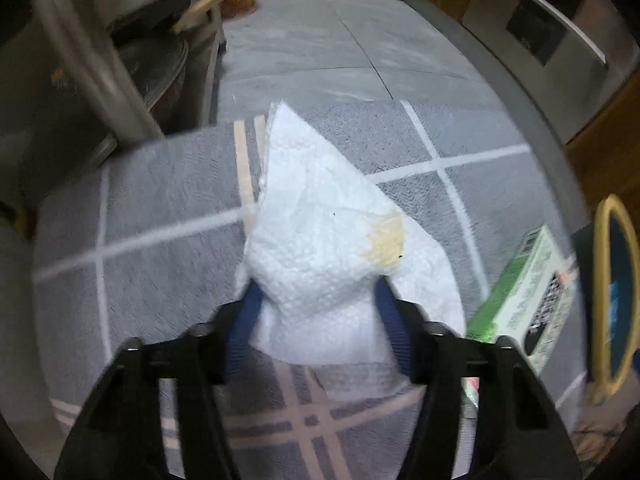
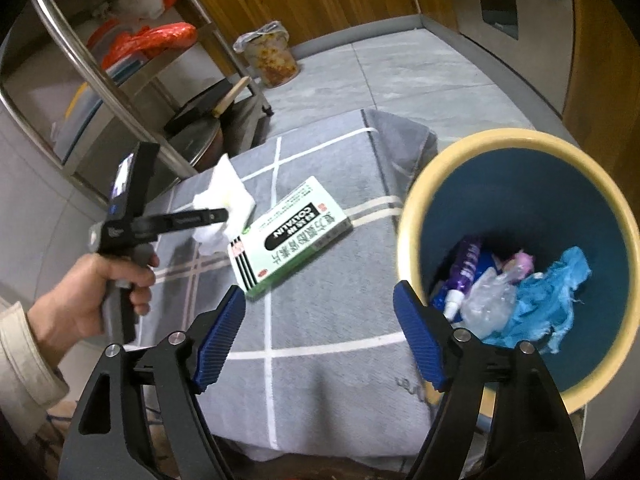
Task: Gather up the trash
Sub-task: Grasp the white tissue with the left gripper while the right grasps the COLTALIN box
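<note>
White paper towel [image 1: 320, 240] sits clamped in the left hand-held gripper [image 1: 316, 312] over the grey cloth [image 2: 320, 320]; the right hand-held gripper [image 2: 320, 336] gapes empty between box [image 2: 288, 232] and bin [image 2: 408, 216].

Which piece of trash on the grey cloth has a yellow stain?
The crumpled white paper towel, pinched by the left hand-held gripper. The green-and-white box beside it has print but no stain.

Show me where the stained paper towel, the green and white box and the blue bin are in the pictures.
paper towel [image 1: 320, 248], left wrist view, on its white middle beside the yellow stain.
green and white box [image 2: 288, 236], right wrist view, on its printed top face.
blue bin [image 2: 516, 140], right wrist view, on its cream rim.
</note>
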